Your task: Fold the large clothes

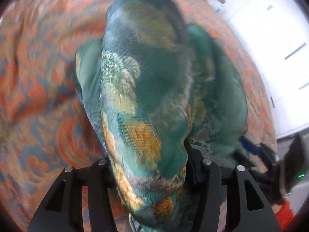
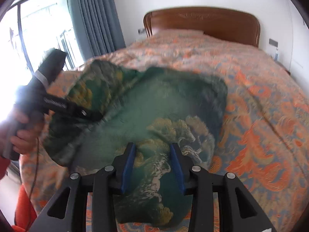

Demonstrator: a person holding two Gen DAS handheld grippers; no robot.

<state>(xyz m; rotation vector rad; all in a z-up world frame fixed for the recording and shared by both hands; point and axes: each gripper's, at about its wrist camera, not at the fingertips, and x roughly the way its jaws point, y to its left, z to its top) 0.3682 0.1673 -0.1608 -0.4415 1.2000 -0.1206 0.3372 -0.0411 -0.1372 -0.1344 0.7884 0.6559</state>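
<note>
A large green garment [image 1: 146, 89] with gold and white prints is lifted above the bed. My left gripper [image 1: 148, 166] is shut on a bunch of it, and the cloth drapes over the fingers and hides their tips. In the right wrist view the garment [image 2: 158, 104] spreads over the bedspread. My right gripper [image 2: 153, 147] with blue pads [image 2: 128, 160] holds a fold of the garment between its fingers. The left gripper [image 2: 90, 114] shows there at the left, clamped on the garment's raised far edge, held by a hand.
The bed is covered by an orange and blue patterned bedspread [image 2: 260, 116]. A wooden headboard [image 2: 202, 23] stands at the far end. Blue curtains [image 2: 92, 19] and a bright window are at the left. White cabinets [image 1: 270, 38] stand beside the bed.
</note>
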